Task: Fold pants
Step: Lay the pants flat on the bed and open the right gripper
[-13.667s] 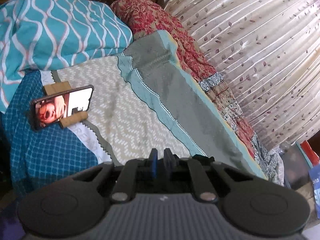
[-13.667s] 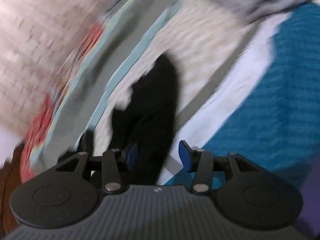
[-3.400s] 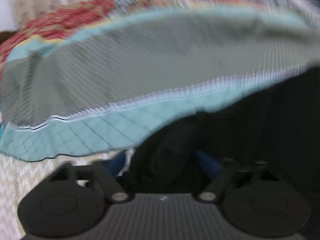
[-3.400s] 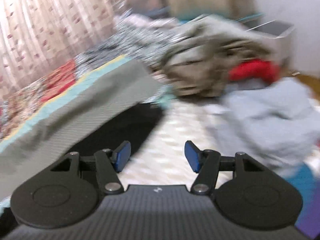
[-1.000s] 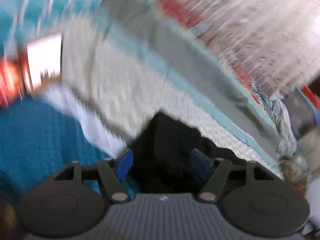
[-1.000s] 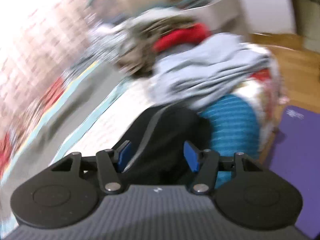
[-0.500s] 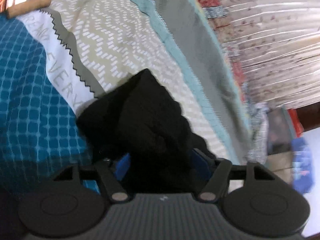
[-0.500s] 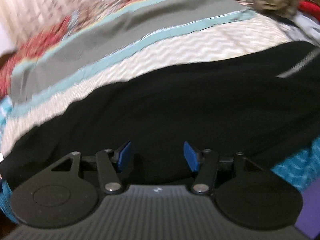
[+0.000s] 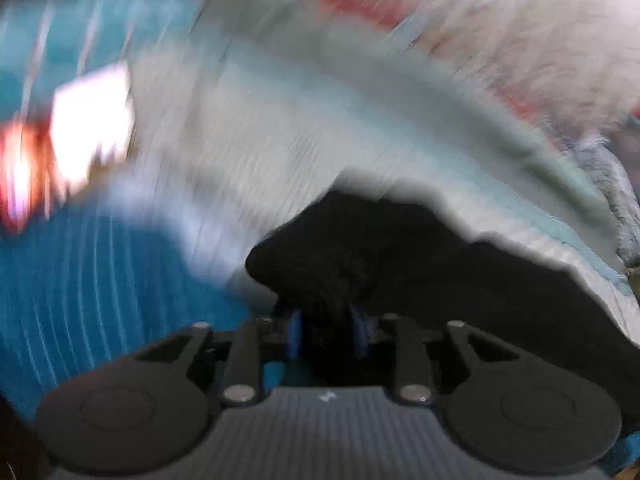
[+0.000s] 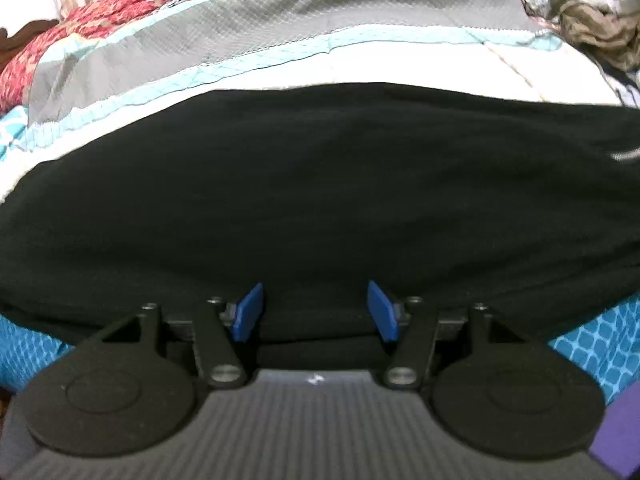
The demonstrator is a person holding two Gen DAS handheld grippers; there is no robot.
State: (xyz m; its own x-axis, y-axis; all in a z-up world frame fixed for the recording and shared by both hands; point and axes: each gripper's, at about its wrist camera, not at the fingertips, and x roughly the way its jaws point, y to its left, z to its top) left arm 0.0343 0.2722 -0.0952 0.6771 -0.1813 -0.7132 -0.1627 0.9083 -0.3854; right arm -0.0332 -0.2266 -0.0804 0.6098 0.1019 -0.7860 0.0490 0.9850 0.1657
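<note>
One end of the black pants [image 10: 320, 184], stretched along the bed's [image 10: 280, 32] near edge, is clamped by the left gripper [image 9: 325, 330], while the right gripper [image 10: 316, 312] is held apart at their middle.

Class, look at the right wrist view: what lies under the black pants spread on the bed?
The black pants lie on a patchwork quilt, with a blue patterned cover showing at the near edge. Whatever is directly beneath the pants is covered.

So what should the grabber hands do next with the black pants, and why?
Probably the left gripper should carry its pinched bunch of the black pants across toward the other end to fold them. Its fingers are shut on fabric, while the right gripper is open above pants spread along the quilt.
</note>
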